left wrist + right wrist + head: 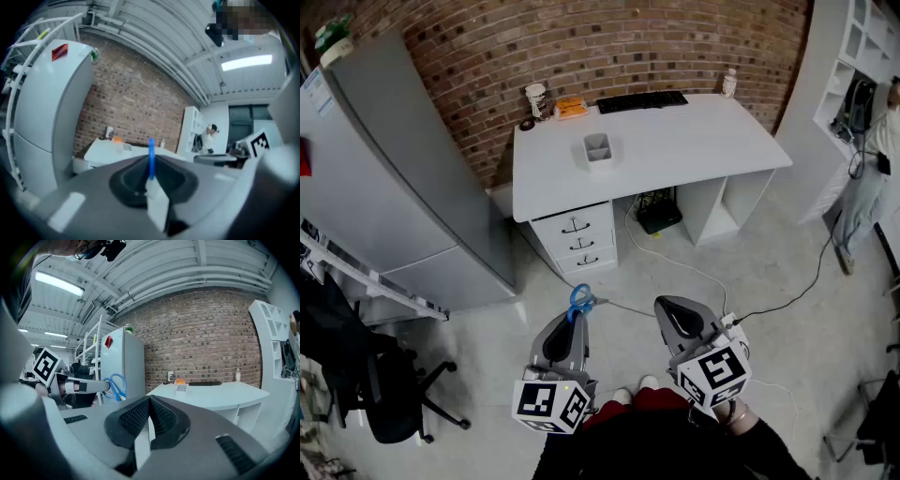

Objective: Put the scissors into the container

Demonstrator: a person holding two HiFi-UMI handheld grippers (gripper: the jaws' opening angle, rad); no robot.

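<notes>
The left tool [577, 317] is closed on a pair of blue-handled scissors [580, 300]. In the left gripper view the jaws clamp the scissors edge-on, and one blue handle loop stands upright above the jaw tips. In the right gripper view both handle loops project beyond the tip of the left tool.

The right tool [672, 311] is closed, its ribbed pads meeting with nothing between them. It is held beside the left tool, and both point roughly level toward the white table [694, 150].

The scissors are in the air above the concrete floor [722, 253], well apart from the table. The grey rectangular container [598, 150] stands upright on the table, open side up, left of the table's centre and apart from the other items.

A black keyboard [642, 100] lies at the rear edge of the table against the red brick wall [609, 42]. A white three-drawer unit [577, 239] sits under the table's left part. A tall grey refrigerator [403, 187] stands left of the table.
</notes>
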